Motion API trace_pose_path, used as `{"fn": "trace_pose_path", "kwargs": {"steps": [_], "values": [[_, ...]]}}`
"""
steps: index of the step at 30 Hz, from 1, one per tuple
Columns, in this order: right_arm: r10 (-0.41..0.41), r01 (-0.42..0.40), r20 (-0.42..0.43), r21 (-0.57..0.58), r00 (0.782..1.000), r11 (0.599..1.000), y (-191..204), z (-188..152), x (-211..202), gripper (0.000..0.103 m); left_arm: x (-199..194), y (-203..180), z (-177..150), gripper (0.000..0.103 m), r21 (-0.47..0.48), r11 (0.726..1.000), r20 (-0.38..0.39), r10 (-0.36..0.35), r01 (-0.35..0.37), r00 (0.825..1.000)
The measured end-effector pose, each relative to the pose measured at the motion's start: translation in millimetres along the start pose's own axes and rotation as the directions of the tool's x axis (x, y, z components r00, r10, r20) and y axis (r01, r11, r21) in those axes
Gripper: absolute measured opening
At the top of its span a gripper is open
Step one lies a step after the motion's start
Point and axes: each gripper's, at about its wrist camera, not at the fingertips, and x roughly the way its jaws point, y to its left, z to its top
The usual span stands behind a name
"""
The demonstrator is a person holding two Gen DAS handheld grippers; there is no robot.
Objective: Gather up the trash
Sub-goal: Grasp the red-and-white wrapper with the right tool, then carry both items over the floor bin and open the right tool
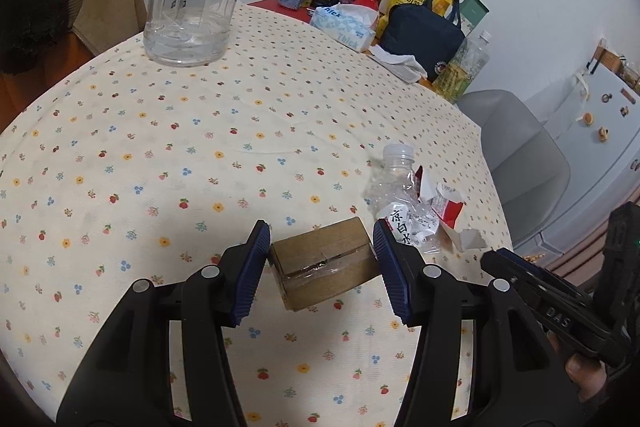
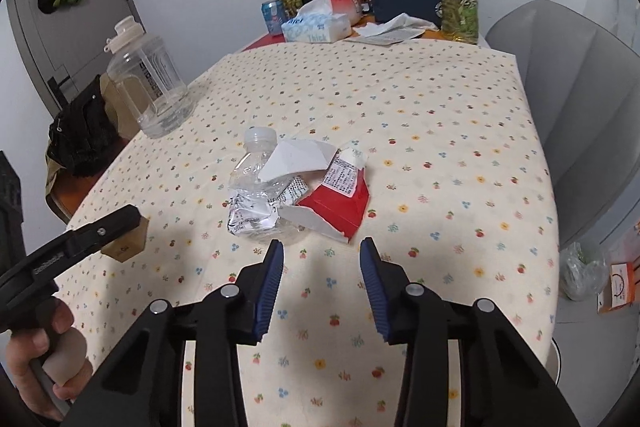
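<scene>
Cardboard box sits clamped between the pads of the left tool. The right tool is half-open and empty, with the crushed bottle and torn red carton just ahead of it, mid-frame. Both lie on the floral tabletop; a grey chair stands at right.

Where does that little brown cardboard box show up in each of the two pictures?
Left wrist view: the cardboard box sits low in the centre, between the left hand-held gripper's blue pads.
Right wrist view: the box peeks out at the left edge, mostly hidden behind that gripper.
Shared landmark: the crushed plastic bottle on the flowered tablecloth.
</scene>
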Motion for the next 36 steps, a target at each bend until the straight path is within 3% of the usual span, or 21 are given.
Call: {"fn": "trace_pose_path", "kwargs": {"steps": [7,8,9,10,16,27,36], "values": [[-0.023,0.022,-0.040,-0.035,0.999,0.999,1,14,25,0.040,-8,4,4,0.054,-0.009,1.000,0.010,0.002,-0.002,1.000],[-0.018,0.017,-0.042,-0.040,0.999,0.999,2,14,27,0.037,-9,3,5,0.054,-0.008,1.000,0.013,0.001,-0.001,1.000],[-0.007,0.005,-0.043,-0.047,0.999,0.999,3,14,27,0.012,-10,3,5,0.054,-0.007,1.000,0.015,0.001,-0.001,1.000],[0.022,-0.025,-0.053,-0.058,0.998,0.998,5,13,27,0.004,-10,2,5,0.054,-0.004,1.000,0.017,0.002,-0.002,1.000],[0.067,-0.067,-0.010,-0.074,0.998,0.995,10,2,1,0.002,-9,-4,5,0.054,-0.001,1.000,0.008,-0.016,0.016,1.000],[0.098,-0.104,0.100,0.050,0.990,0.993,-26,-23,-62,0.002,-7,-40,2,0.054,0.059,0.994,0.002,-0.090,0.089,0.996],[0.046,-0.072,0.179,0.143,0.983,0.987,-72,-40,-102,0.002,-3,-88,-4,0.054,0.136,0.981,-0.023,-0.134,0.136,0.991]]}}
